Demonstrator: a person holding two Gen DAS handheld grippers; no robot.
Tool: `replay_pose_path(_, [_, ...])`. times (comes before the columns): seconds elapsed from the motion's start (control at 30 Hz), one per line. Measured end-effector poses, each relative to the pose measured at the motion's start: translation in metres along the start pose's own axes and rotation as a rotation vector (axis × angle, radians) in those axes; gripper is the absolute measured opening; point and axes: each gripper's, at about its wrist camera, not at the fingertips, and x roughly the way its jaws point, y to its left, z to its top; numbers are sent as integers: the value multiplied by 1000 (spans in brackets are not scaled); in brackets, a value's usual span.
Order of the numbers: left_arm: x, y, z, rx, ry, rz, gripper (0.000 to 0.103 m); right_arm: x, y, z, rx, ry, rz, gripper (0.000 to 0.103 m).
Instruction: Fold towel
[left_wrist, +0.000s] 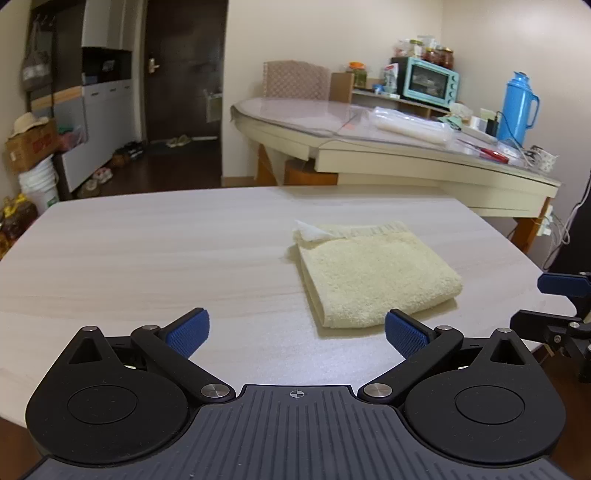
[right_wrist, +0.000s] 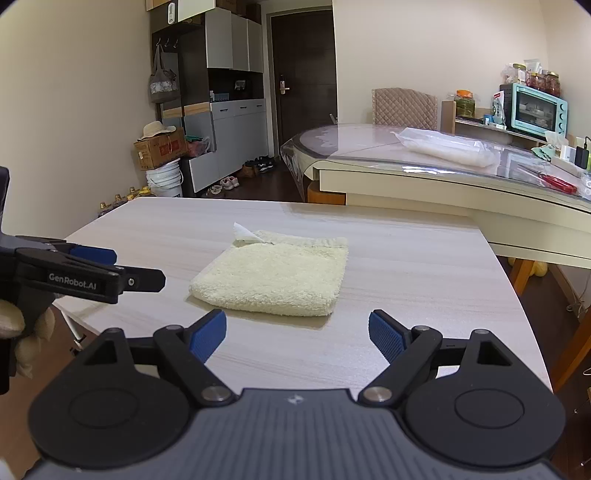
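A pale yellow towel (left_wrist: 373, 273) lies folded in a thick square on the light wooden table (left_wrist: 147, 251). A white label sticks out at its far left corner. It also shows in the right wrist view (right_wrist: 275, 275). My left gripper (left_wrist: 297, 332) is open and empty, held above the table just in front of the towel's near edge. My right gripper (right_wrist: 297, 336) is open and empty, a little short of the towel's near edge. The left gripper also shows at the left of the right wrist view (right_wrist: 110, 266). The right gripper shows at the right edge of the left wrist view (left_wrist: 561, 306).
A cream side table (left_wrist: 406, 155) under a clear plastic cover stands beyond the table, with a blue thermos (left_wrist: 517, 107), red scissors (left_wrist: 493, 153) and a teal toaster oven (left_wrist: 430, 81). Boxes, a bucket and shoes stand on the floor at the far left.
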Motion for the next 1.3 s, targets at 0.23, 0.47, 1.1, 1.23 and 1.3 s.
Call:
replay_pose_path(0.23, [2,-4,0,0,15,36,103,1,0,0,7,0,1,86])
replay_pose_path(0.47, [3,-6,-2,-1,25,27,103,2,1,1,9,0,2,86])
replay_pose_path(1.1, [7,-11,-6,15,27,-11,103,13,-2,3,30,24,-12,86])
replay_pose_path(1.23, [7,-12,-7,19,23,-14,103,16,-3,3,39,31,-19,86])
replay_pose_path(1.3, [7,-13,-8,21,21,-16,103,16,-4,3,42,31,-22,86])
